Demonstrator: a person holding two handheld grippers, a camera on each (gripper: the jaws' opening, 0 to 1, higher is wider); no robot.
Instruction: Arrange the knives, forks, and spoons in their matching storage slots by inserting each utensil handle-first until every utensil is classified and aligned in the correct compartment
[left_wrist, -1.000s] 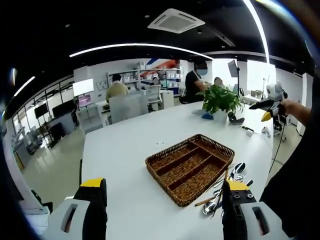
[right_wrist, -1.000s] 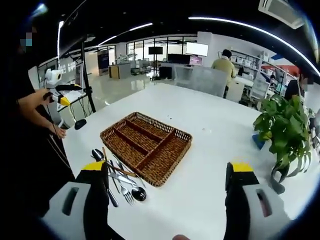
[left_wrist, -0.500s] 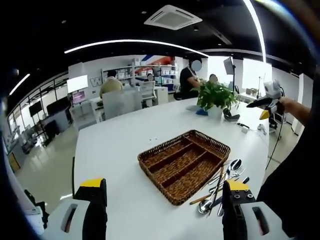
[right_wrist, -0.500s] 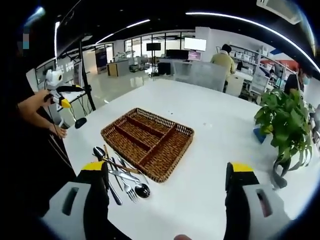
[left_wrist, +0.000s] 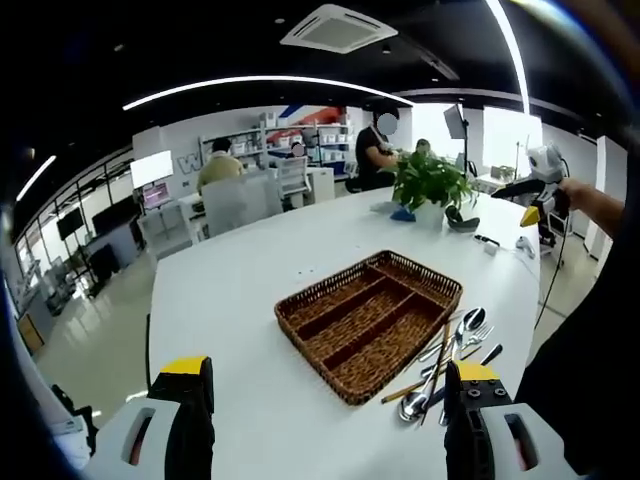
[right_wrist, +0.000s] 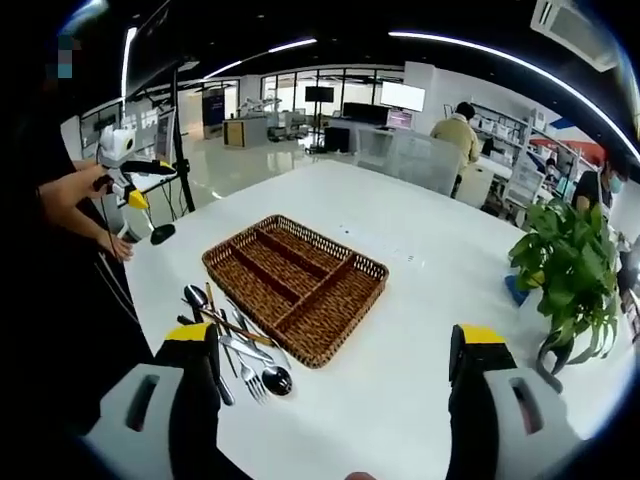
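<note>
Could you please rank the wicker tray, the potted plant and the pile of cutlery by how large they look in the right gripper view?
1. Wicker tray, clearly largest.
2. Potted plant; it sits at the distorted edge of the view, so its size is unsure.
3. Pile of cutlery, smallest.

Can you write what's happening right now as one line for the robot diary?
stage: not started | basket: empty, on table | cutlery pile: beside basket | left gripper: open | right gripper: open
</note>
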